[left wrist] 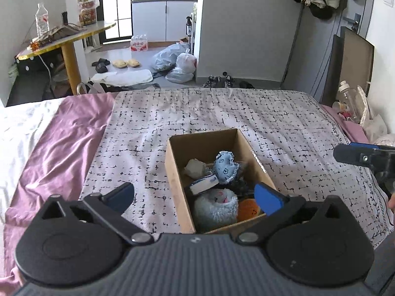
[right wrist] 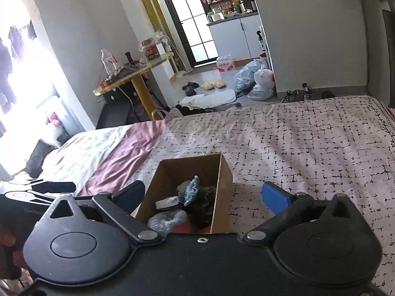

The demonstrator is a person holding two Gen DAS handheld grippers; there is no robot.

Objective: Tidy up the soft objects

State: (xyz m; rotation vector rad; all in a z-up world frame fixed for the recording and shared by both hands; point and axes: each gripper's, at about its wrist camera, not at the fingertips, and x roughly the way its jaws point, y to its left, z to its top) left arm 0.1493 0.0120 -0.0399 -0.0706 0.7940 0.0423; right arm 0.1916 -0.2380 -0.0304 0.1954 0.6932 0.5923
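Note:
An open cardboard box [left wrist: 172, 172] stands on the patterned bed cover. Inside lie a light-blue plush toy [left wrist: 225, 165], a fluffy blue-grey round plush [left wrist: 214, 208], an orange plush [left wrist: 248, 209], a white soft item [left wrist: 195, 167] and a small blue-and-white book-like item [left wrist: 205, 183]. My left gripper [left wrist: 195, 197] is open and empty, its fingers straddling the box's near end. My right gripper [right wrist: 202, 194] is open and empty above the same box [right wrist: 223, 185]; the blue plush [right wrist: 191, 192] and the grey fluffy plush [right wrist: 167, 218] show inside. The right gripper's finger also appears at the right edge of the left wrist view [left wrist: 358, 155].
The bed cover [left wrist: 246, 116] spreads around the box, with a purple sheet [left wrist: 59, 148] to the left. Beyond the bed foot are a yellow round table [left wrist: 66, 39], plastic bags [left wrist: 177, 61], shoes and slippers on the floor. Bottles and bags [left wrist: 350, 103] sit at the bed's right.

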